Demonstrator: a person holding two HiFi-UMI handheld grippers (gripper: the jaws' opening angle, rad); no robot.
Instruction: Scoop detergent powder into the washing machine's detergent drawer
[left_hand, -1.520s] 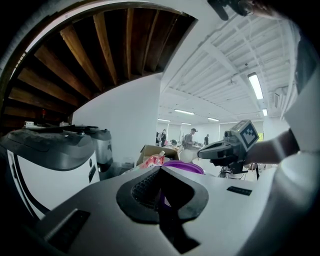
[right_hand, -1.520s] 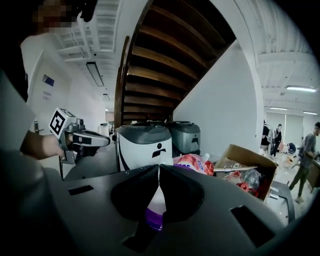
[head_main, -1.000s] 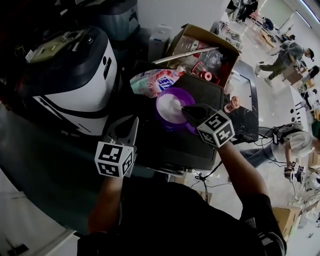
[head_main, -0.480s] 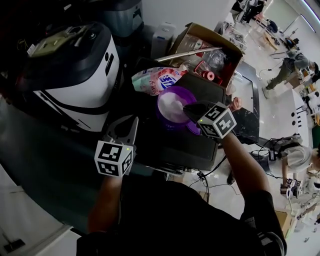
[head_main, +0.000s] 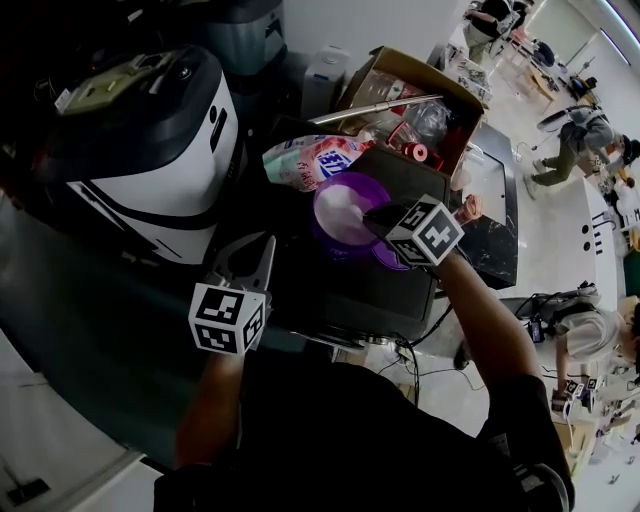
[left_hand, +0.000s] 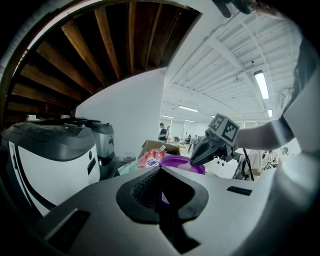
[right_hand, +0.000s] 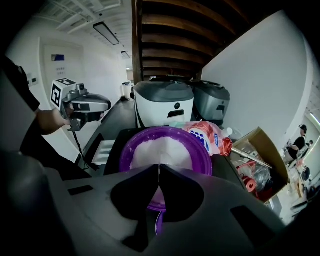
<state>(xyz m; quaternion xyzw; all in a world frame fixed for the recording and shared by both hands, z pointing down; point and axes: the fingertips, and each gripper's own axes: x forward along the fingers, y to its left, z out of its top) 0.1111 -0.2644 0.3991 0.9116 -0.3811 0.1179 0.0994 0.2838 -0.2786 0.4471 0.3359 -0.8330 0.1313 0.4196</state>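
Note:
A purple bowl (head_main: 338, 208) of white detergent powder (right_hand: 162, 150) stands on the dark machine top (head_main: 350, 290). My right gripper (head_main: 373, 213) reaches over the bowl's near rim, shut on the thin purple handle of a scoop (right_hand: 158, 224). The scoop's pale end (left_hand: 185, 166) dips at the bowl's edge, mostly hidden by the jaws. My left gripper (head_main: 252, 250) hovers to the left of the bowl, shut and holding nothing. A white compartmented tray (right_hand: 102, 149), which looks like the drawer, lies left of the bowl.
A pink and white detergent pouch (head_main: 305, 160) lies just behind the bowl. An open cardboard box (head_main: 415, 100) of odds and ends sits at the back right. A large white and black appliance (head_main: 150, 130) stands to the left. People work in the background.
My right gripper has shifted a little up and toward the bowl, with the scoop over the powder. The left gripper has stayed in place.

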